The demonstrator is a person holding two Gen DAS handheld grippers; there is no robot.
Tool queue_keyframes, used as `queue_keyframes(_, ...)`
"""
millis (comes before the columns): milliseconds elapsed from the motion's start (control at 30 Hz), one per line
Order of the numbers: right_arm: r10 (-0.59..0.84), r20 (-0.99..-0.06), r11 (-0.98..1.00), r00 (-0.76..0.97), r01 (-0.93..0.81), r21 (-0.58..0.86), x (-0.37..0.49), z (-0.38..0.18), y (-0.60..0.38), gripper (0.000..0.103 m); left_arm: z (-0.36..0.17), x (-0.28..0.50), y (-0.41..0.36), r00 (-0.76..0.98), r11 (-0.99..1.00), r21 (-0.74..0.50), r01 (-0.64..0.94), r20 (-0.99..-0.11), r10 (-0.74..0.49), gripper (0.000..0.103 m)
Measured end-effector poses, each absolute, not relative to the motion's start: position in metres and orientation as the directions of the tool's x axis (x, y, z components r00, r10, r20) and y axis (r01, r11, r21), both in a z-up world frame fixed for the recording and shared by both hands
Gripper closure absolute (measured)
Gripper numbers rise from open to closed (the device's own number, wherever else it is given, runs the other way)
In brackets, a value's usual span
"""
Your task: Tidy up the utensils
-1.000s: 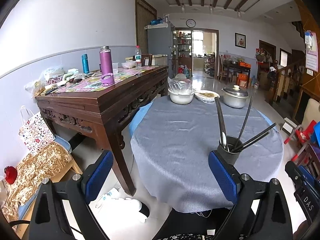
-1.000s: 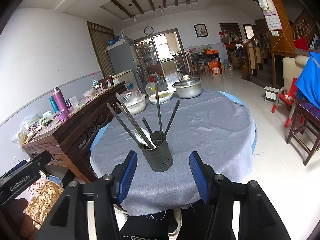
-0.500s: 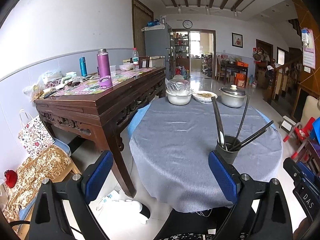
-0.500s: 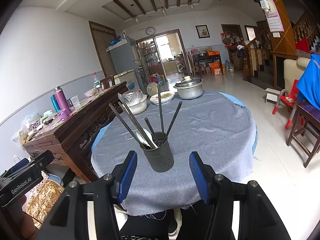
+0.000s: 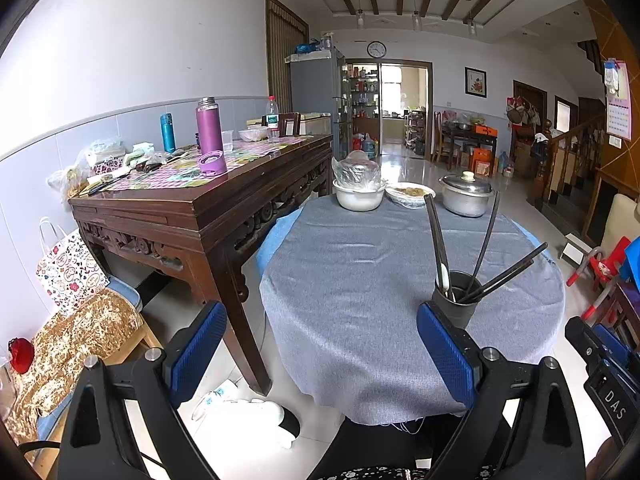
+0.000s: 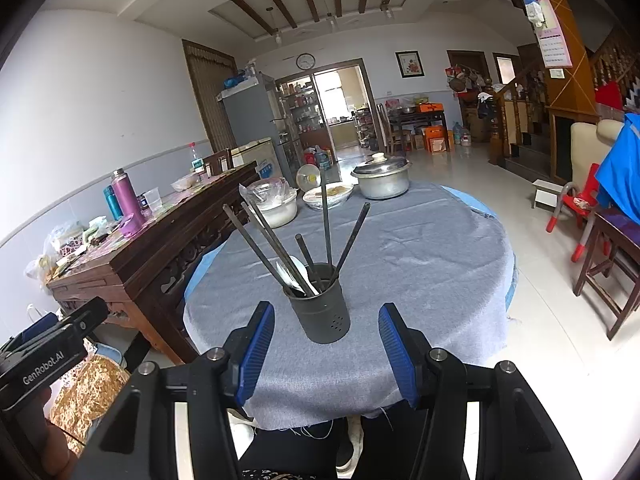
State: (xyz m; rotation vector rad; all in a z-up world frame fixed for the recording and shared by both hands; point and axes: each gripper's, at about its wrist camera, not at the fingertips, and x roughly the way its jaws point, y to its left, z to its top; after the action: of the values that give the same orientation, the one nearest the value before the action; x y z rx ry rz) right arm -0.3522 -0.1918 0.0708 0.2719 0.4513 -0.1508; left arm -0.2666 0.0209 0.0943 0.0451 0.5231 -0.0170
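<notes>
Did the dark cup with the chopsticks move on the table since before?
No. In the right wrist view the dark cup stands at the same spot on the grey tablecloth, in line with the white bowl behind it.

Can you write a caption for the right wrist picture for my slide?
Open right gripper faces a dark holder of chopsticks on the gray-clothed table.

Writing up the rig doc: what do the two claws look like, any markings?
Both alike: black angular frames with silver screw heads, fingers faced with blue textured pads. Left claw; right claw. Seen from the other's camera, the left body reads "GenRobot.AI" in white, the right body "DAS".
</notes>
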Motion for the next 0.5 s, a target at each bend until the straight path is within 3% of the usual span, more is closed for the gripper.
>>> queue_keyframes(500,-0.085,-0.438,0.957,0.895,0.196,0.215,-0.3523,0.0734,-0.1898,0.045,0.0937,-0.2667,0.0215,0.866,0.999,0.038,0.027,-0.500,-0.004,0.007)
